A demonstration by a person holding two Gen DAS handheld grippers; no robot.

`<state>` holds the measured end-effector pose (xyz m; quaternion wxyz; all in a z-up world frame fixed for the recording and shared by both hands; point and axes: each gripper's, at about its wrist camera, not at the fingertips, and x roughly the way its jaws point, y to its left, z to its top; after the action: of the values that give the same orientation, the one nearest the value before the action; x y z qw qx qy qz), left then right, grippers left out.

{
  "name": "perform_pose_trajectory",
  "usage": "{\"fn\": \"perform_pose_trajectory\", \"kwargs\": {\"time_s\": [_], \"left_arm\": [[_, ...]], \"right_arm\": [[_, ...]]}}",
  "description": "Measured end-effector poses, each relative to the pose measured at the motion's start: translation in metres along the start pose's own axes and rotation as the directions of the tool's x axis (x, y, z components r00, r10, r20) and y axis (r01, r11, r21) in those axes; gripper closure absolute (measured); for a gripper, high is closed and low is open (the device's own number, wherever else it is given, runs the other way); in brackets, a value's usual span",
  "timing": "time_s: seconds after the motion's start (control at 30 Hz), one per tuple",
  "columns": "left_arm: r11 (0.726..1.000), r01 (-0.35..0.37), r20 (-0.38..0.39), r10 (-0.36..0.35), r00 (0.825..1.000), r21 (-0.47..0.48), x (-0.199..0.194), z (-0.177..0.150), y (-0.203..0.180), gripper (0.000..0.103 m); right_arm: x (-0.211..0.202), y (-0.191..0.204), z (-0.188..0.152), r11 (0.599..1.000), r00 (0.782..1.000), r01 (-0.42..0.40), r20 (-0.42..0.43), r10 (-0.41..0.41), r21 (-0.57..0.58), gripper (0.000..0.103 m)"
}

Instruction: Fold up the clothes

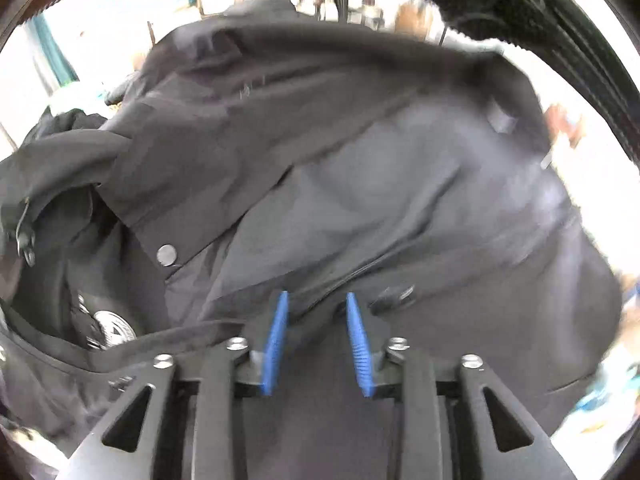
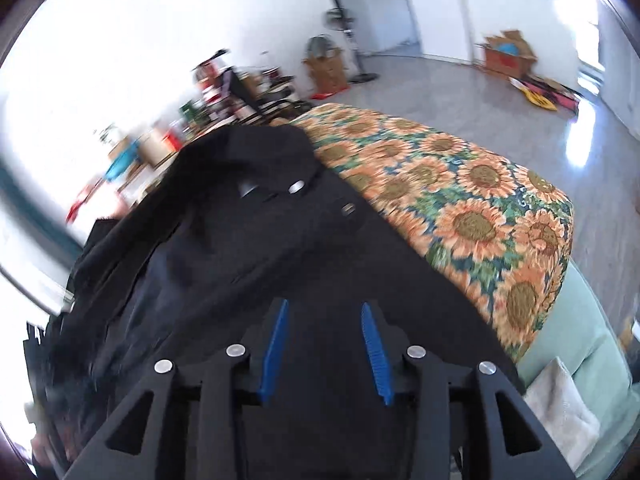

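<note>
A black jacket [image 1: 320, 160] with metal snap buttons [image 1: 166, 255] fills the left wrist view, rumpled, its lining with a round silver emblem [image 1: 114, 328] showing at lower left. My left gripper [image 1: 318, 300] hovers close over the jacket, blue pads [image 1: 276, 344] apart, no cloth pinched between them. In the right wrist view the same jacket [image 2: 224, 232] lies on a sunflower-print cover [image 2: 480, 200]. My right gripper [image 2: 325, 305] stands open above the jacket's near edge, blue pads [image 2: 376, 352] parted with only fabric beneath.
The cover's right edge drops to a pale green side [image 2: 580, 360] with a white cloth [image 2: 560, 404]. Beyond are grey floor, a standing fan [image 2: 352, 40], cardboard boxes [image 2: 508, 54] and cluttered shelves [image 2: 224, 96]. A dark ribbed strap [image 1: 560, 24] crosses the left view's top right.
</note>
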<state>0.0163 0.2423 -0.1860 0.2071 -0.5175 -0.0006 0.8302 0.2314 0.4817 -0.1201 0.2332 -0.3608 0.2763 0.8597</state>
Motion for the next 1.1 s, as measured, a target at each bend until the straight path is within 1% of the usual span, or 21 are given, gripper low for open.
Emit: {"fn": "perform_pose_trajectory", "kwargs": {"time_s": [0.03,0.07,0.1,0.13,0.2,0.23,0.3,0.37,0.43,0.5,0.53,0.57,0.63,0.7,0.77,0.8,0.83,0.9,0.97,1.0,1.1], "left_arm": [[0.997,0.062,0.017,-0.062,0.998,-0.050,-0.012,0.001,0.007,0.065],[0.990,0.105,0.031,-0.102,0.994,-0.097,-0.022,0.004,0.015,0.063],[0.980,0.142,0.045,-0.136,0.990,-0.142,-0.032,0.006,0.022,0.058],[0.969,0.165,0.059,-0.157,0.986,-0.185,-0.042,0.009,0.030,0.055],[0.941,0.190,0.092,-0.171,0.981,-0.281,-0.054,0.017,0.050,0.043],[0.919,0.201,0.109,-0.173,0.979,-0.339,-0.057,0.024,0.060,0.042],[0.863,0.220,0.141,-0.175,0.975,-0.455,-0.063,0.040,0.078,0.041],[0.798,0.226,0.141,-0.178,0.974,-0.559,-0.052,0.048,0.094,0.041],[0.731,0.237,0.108,-0.219,0.970,-0.640,-0.024,0.046,0.104,0.041],[0.674,0.264,0.097,-0.276,0.956,-0.689,-0.007,0.039,0.113,0.041],[0.649,0.285,0.110,-0.297,0.949,-0.706,-0.003,0.033,0.116,0.041],[0.624,0.306,0.128,-0.315,0.940,-0.719,-0.001,0.028,0.119,0.041],[0.578,0.357,0.196,-0.324,0.926,-0.733,-0.005,0.016,0.122,0.041],[0.539,0.402,0.267,-0.314,0.911,-0.740,-0.011,0.004,0.124,0.041],[0.524,0.424,0.330,-0.267,0.905,-0.738,-0.020,-0.009,0.124,0.041],[0.525,0.422,0.347,-0.241,0.907,-0.739,-0.025,-0.014,0.123,0.041],[0.528,0.417,0.359,-0.214,0.908,-0.740,-0.031,-0.018,0.122,0.041],[0.551,0.395,0.366,-0.168,0.915,-0.735,-0.042,-0.023,0.119,0.041],[0.581,0.375,0.374,-0.127,0.919,-0.723,-0.052,-0.027,0.117,0.041],[0.585,0.375,0.380,-0.120,0.917,-0.719,-0.053,-0.030,0.118,0.041],[0.587,0.382,0.401,-0.105,0.910,-0.714,-0.055,-0.038,0.124,0.041]], "right_arm": [[0.000,0.001,0.000,1.000,1.000,-0.010,-0.008,0.010,-0.005,0.060],[0.003,0.001,0.002,1.000,1.000,-0.020,-0.014,0.020,0.000,0.060],[0.005,0.001,0.004,1.000,0.999,-0.029,-0.021,0.029,0.006,0.060],[0.008,0.001,0.006,0.999,0.999,-0.038,-0.027,0.038,0.016,0.060],[0.015,0.005,0.009,0.996,0.997,-0.067,-0.043,0.069,0.052,0.060],[0.020,0.007,0.012,0.993,0.994,-0.089,-0.051,0.093,0.072,0.060],[0.034,0.014,0.020,0.984,0.987,-0.138,-0.063,0.146,0.111,0.060],[0.046,0.025,0.026,0.976,0.982,-0.166,-0.068,0.177,0.141,0.060],[0.058,0.041,0.029,0.969,0.975,-0.198,-0.070,0.210,0.146,0.060],[0.068,0.059,0.030,0.962,0.965,-0.241,-0.076,0.252,0.131,0.060],[0.073,0.068,0.031,0.957,0.958,-0.261,-0.086,0.272,0.124,0.060],[0.080,0.078,0.031,0.951,0.950,-0.284,-0.100,0.296,0.118,0.060],[0.089,0.098,0.029,0.933,0.928,-0.342,-0.120,0.354,0.110,0.060],[0.105,0.131,0.024,0.903,0.890,-0.420,-0.151,0.430,0.093,0.060],[0.123,0.171,0.015,0.878,0.857,-0.474,-0.198,0.476,0.060,0.060],[0.133,0.192,0.010,0.872,0.844,-0.488,-0.230,0.484,0.044,0.060],[0.145,0.213,0.003,0.872,0.836,-0.488,-0.271,0.476,0.028,0.060],[0.169,0.250,-0.009,0.876,0.813,-0.481,-0.362,0.457,0.025,0.060],[0.193,0.282,-0.019,0.885,0.785,-0.463,-0.447,0.429,0.036,0.061],[0.202,0.294,-0.023,0.891,0.779,-0.451,-0.469,0.416,0.042,0.060],[0.221,0.317,-0.027,0.906,0.792,-0.421,-0.468,0.391,0.044,0.057]]}}
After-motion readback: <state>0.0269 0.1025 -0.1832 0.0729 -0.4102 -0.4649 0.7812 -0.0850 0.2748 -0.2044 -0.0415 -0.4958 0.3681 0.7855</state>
